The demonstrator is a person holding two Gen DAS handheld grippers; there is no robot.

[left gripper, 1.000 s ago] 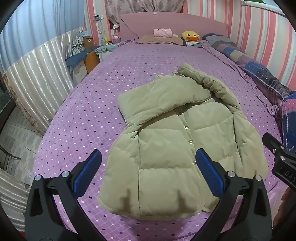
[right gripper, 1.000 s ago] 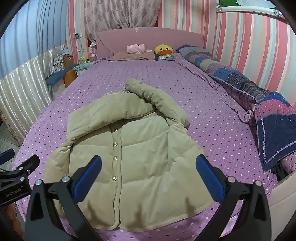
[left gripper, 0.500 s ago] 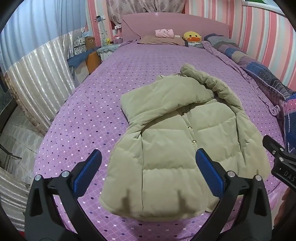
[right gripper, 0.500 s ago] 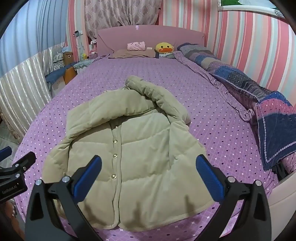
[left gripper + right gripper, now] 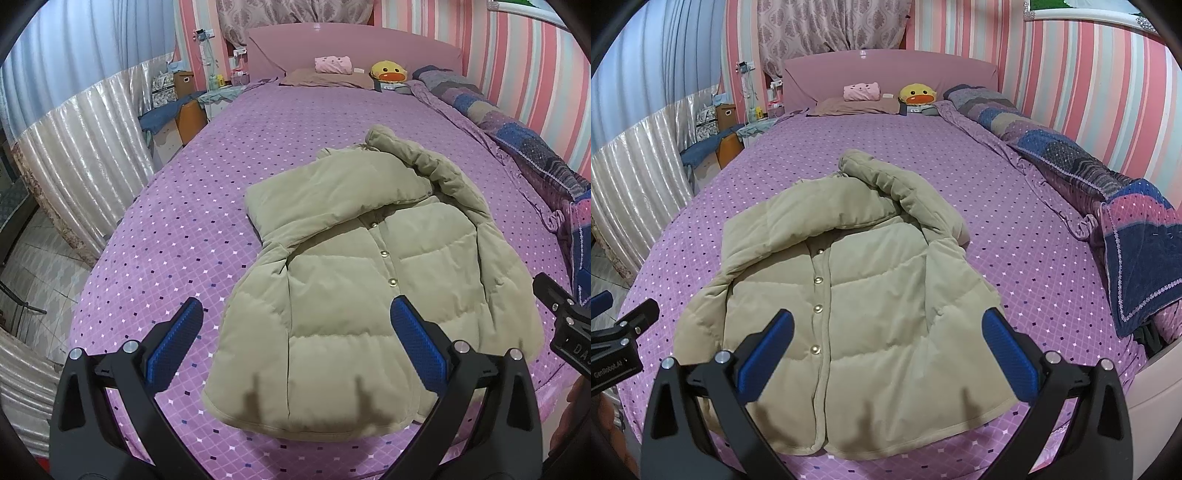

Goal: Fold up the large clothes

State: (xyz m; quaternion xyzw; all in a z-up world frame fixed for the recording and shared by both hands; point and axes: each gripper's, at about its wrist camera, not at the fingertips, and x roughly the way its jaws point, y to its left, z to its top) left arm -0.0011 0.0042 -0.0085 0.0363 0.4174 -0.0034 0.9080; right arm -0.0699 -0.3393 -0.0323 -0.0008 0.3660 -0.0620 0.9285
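A beige puffer jacket [image 5: 354, 280] lies front-up on the purple dotted bed [image 5: 177, 229], snap buttons shut, both sleeves folded across its upper part. It also shows in the right wrist view [image 5: 871, 295]. My left gripper [image 5: 295, 339] is open and empty, hovering above the jacket's lower left hem. My right gripper [image 5: 886, 350] is open and empty above the jacket's lower hem. Each gripper's black body shows at the edge of the other's view.
A rolled patchwork quilt [image 5: 1108, 206] lies along the bed's right side. A pillow with a pink toy [image 5: 860, 91] and a yellow duck plush [image 5: 918, 94] sit at the pink headboard. Boxes and a nightstand [image 5: 184, 107] stand left of the bed.
Both grippers have drawn back and risen slightly, so the jacket sits a little farther off in both views. The jacket itself has not moved.
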